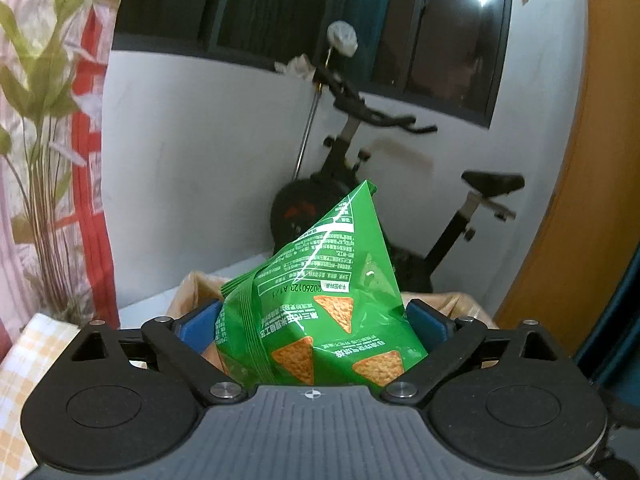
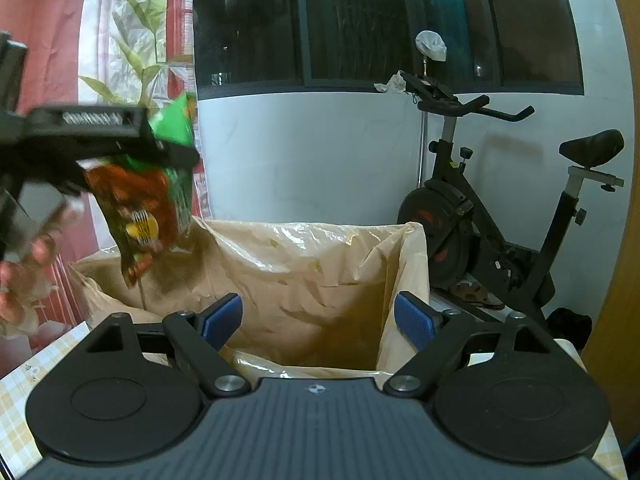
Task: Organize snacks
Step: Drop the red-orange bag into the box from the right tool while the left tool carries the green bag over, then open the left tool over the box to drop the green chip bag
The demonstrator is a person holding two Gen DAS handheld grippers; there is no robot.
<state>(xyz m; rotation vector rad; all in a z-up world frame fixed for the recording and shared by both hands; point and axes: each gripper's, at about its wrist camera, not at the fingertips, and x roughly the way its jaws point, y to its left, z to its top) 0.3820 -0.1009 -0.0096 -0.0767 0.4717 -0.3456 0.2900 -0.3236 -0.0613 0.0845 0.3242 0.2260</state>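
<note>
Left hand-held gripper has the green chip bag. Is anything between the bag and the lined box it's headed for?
Nothing visible blocks it. The green chip bag, clamped in the left hand-held gripper, hangs above the near-left rim of the lined box, whose top is open. The right hand-held gripper is open and empty at the front edge.

Plainly a home: exercise bike (image 2: 496, 208) parked against a white wall, leaf-printed curtain (image 1: 44, 128) beside a dark window (image 2: 360, 20), checked tablecloth (image 1: 24, 364).

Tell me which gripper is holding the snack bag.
The left gripper: its blue pads clamp the green chip bag. The right gripper stands open, only the lined bin beyond it.
</note>
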